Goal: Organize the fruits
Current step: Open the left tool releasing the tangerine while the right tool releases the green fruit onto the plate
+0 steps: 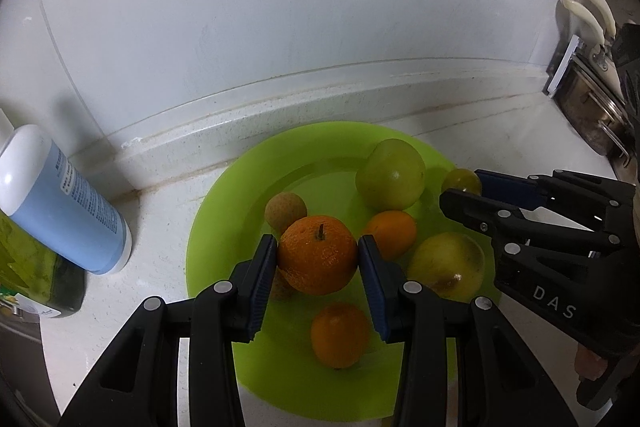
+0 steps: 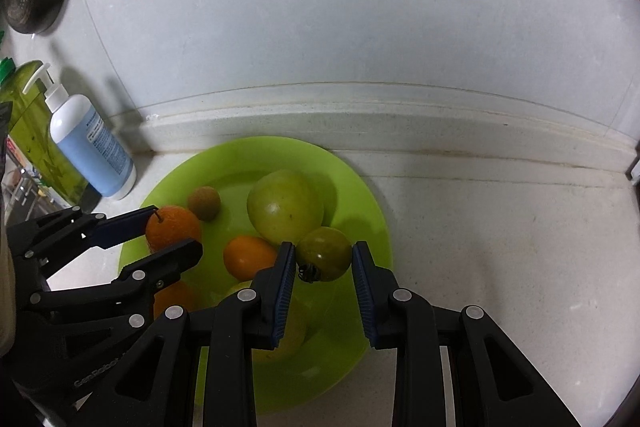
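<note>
Here, a speckled white counter [image 2: 500, 227] meets, seemingly, a tiled wall [image 2: 340, 7].

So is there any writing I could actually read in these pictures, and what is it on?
"DAS": white letters on the black body of the right gripper, seen from the left camera.
"GenRobot", possibly cut off: faint raised letters on the body of the left gripper, seen from the right camera.
Blue pump bottle: lines of small print on its label, too small and blurred to read.
Green bottle behind it: its label is unreadable.
</note>
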